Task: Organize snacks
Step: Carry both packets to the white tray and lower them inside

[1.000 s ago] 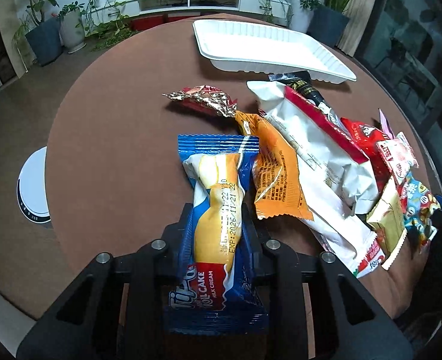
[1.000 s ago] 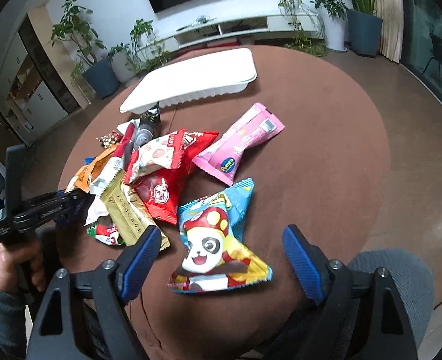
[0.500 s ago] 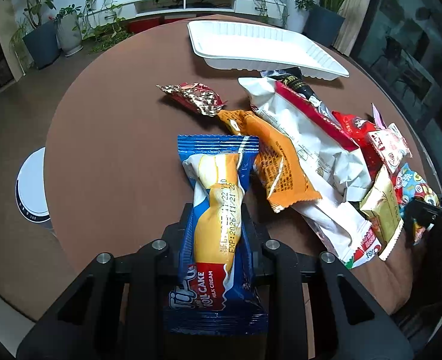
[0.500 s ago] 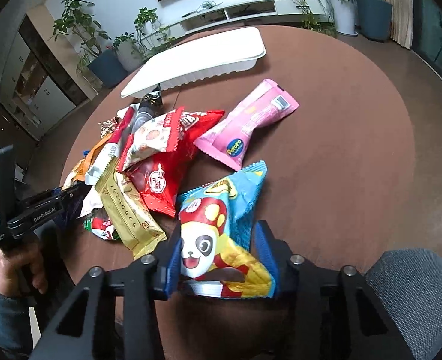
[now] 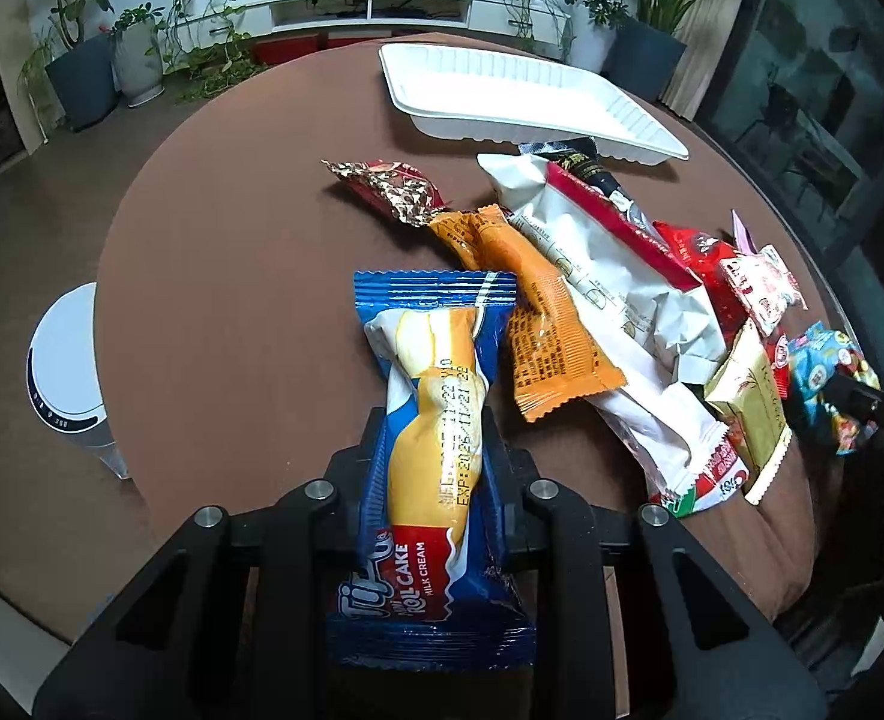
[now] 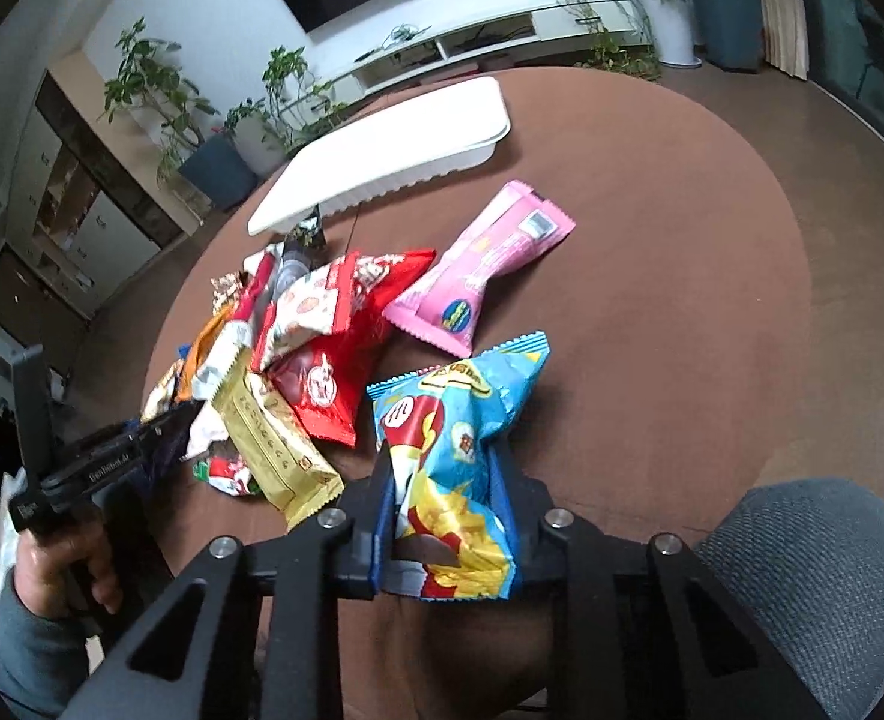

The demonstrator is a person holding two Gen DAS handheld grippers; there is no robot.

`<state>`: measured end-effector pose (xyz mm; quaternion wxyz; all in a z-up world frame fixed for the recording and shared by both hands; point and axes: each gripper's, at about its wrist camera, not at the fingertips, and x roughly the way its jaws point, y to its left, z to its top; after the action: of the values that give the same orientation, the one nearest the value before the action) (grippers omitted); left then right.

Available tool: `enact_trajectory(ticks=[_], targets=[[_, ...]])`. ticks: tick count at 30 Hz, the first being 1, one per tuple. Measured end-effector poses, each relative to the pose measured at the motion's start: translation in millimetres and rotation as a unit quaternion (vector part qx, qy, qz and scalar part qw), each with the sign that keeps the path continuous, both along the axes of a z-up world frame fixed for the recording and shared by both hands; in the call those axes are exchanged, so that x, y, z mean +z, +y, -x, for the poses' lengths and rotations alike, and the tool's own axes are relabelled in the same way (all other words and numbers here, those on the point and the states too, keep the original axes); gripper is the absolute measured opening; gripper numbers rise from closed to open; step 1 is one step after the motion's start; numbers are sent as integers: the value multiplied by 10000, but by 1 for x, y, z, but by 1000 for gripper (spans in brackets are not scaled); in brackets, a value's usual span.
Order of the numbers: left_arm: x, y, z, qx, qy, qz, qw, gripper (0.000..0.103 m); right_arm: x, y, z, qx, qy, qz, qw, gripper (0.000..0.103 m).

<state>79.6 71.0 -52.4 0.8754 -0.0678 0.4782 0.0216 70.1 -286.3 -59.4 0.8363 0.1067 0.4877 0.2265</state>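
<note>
— Right, what have I got in each hand?

— Your left hand-held gripper [image 5: 435, 450] is clamped on the blue roll-cake packet [image 5: 435, 444], gripped across its middle with both ends sticking out past the jaws. Your right hand-held gripper [image 6: 445, 480] has just been closing, and the light-blue panda snack bag [image 6: 460, 450] is now pinched between its jaws, creased where they bite.

— How will these two handle?

— I'd judge both light and soft. The roll-cake packet looks puffed with a squashy cake inside, so a hard squeeze could flatten it. A grip on the middle keeps it balanced. The panda snack bag is crinkly film, likely slippery and full of air; I'd hold it by the lower body as I do now, not by the thin sealed edge.

— And where is everything else?

— The remaining snacks lie in a loose overlapping heap on the brown worktop [image 5: 231, 300]: an orange packet [image 5: 544, 336], a long white-and-red packet [image 5: 610, 276], a red bag [image 6: 333, 372], a gold bar [image 6: 273, 444], and a pink packet [image 6: 484, 270] slightly apart from the heap. The white tray [image 5: 520, 90] sits empty at the far side, touching nothing but a dark packet's end.

— Risk?

— Probably the bags slipping or swinging as I carry them across.
</note>
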Motion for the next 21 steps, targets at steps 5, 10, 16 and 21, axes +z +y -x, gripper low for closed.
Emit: enact_trajectory(ticks=[5,10,16,21], targets=[[9,-2,1,36,-113,-70,9999,25,9,-8,-4,-131,-77,-129,9998,30],[19,-3,-1,68,-213,-203,9995,24,12,-15,-8,-233,-77,-211,9995,30],[23,-6,-6,87,-232,-298,9992,25,14,-23,-13,-343,-87,-259,9990,30],[29,-6,-11,94,-275,-374,9989,25,18,-31,-20,-451,-146,-283,9985,30]])
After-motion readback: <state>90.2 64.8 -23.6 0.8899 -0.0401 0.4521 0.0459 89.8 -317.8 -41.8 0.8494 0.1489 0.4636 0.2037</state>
